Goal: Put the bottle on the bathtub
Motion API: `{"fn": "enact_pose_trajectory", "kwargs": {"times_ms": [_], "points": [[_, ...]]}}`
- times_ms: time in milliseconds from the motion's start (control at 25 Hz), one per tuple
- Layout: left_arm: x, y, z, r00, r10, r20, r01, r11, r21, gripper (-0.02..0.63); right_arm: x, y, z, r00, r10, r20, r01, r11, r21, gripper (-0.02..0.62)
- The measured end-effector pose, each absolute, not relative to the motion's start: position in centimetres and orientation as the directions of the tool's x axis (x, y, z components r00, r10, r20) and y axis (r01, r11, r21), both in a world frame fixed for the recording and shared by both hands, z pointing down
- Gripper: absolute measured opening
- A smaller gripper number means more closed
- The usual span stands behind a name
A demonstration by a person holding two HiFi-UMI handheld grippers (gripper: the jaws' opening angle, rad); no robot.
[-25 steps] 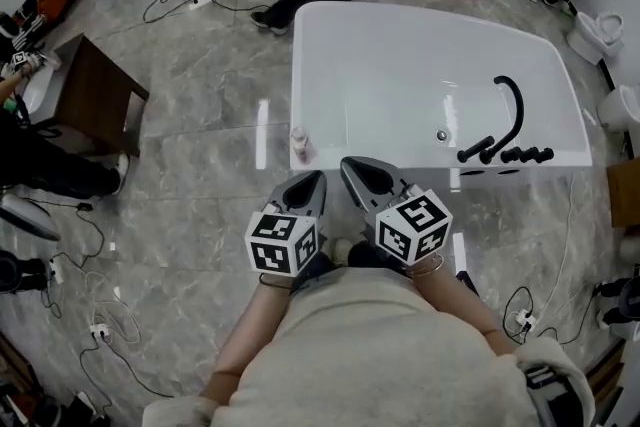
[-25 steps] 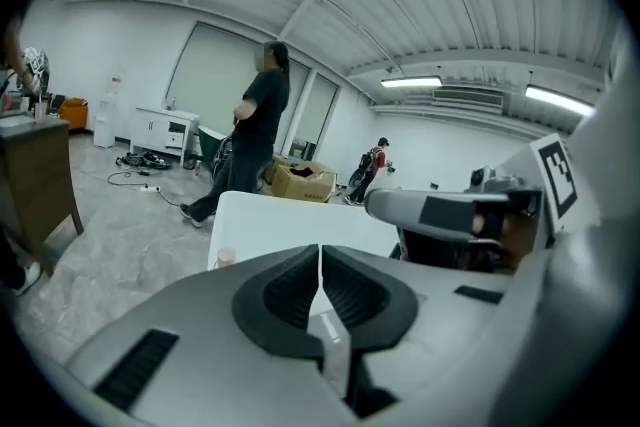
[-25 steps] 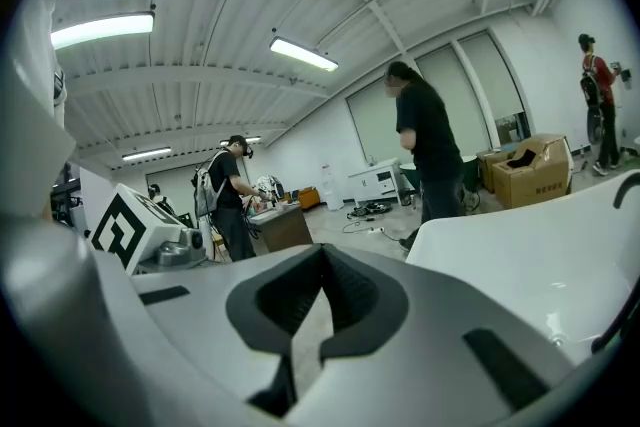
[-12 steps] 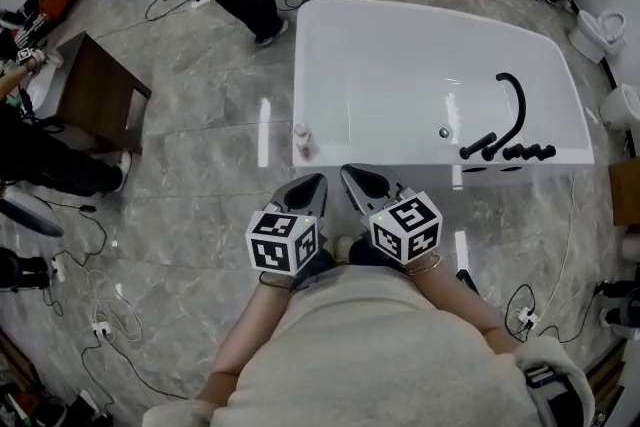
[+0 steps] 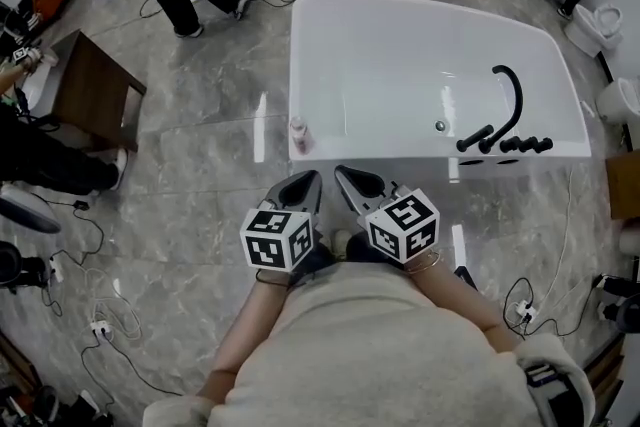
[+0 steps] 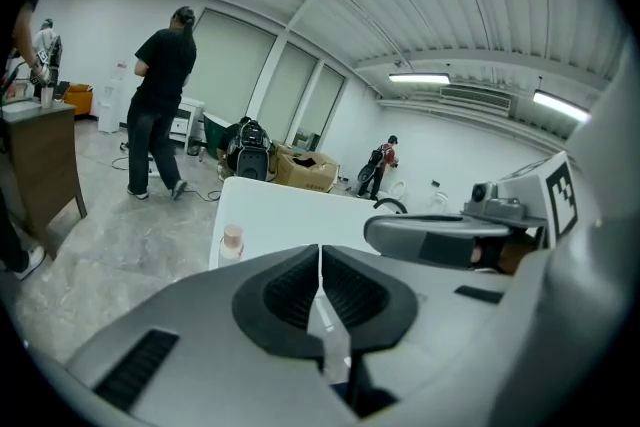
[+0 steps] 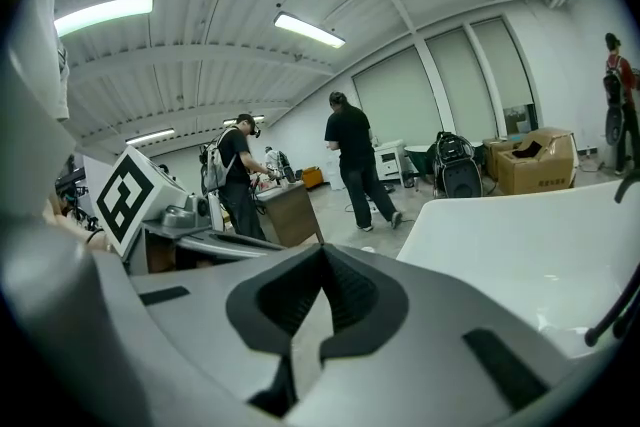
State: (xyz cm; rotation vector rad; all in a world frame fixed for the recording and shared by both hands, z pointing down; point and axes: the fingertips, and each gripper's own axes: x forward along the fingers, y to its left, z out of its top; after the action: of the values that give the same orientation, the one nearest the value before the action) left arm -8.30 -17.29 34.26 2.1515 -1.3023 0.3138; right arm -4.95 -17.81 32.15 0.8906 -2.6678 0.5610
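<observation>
Both grippers are hovering low in the middle of the head view, over the grey floor and short of the tub. The left gripper is showing its jaws pressed together with nothing between them, and the right gripper is likewise closed and empty; each gripper's own view is showing the ribbed pads meeting along a thin seam. The bottle is standing upright on the near left corner of the bathtub, its long axis vertical so that the head view is looking almost straight down on its pinkish cap. It is lying just above and slightly left of the left gripper in that frame, near but not touching, with the right gripper a little farther off, so the left one looks the handier for any move toward it. Judged from this, the bottle is already sitting on the tub rim. In the left gripper view it is showing at centre left, past the jaws; the right gripper view is not showing it, and its label is too small to make out
</observation>
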Motion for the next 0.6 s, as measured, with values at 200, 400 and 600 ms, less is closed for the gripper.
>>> {"fn": "enact_pose_trajectory", "kwargs": {"times_ms": [200,400,600], "points": [[-8.7,-16.8,34.5,0.486,-0.723,0.491,-0.868,-0.332,0.37,0.012,-4.8,-17.6,32.2,-0.771,-0.516,0.374,-0.625,0.726,-0.286,-0.003],[-8.6,-16.3,34.7,0.476,-0.726,0.497,-0.873,-0.321,0.366,0.012,-4.4,-17.1,32.5,-0.771,-0.507,0.386,-0.625,0.718,-0.306,-0.003],[-8.4,-15.7,35.0,0.481,-0.717,0.504,-0.871,-0.323,0.371,0.012,-4.4,-16.5,32.7,-0.773,-0.499,0.391,-0.621,0.721,-0.308,-0.003]]}}
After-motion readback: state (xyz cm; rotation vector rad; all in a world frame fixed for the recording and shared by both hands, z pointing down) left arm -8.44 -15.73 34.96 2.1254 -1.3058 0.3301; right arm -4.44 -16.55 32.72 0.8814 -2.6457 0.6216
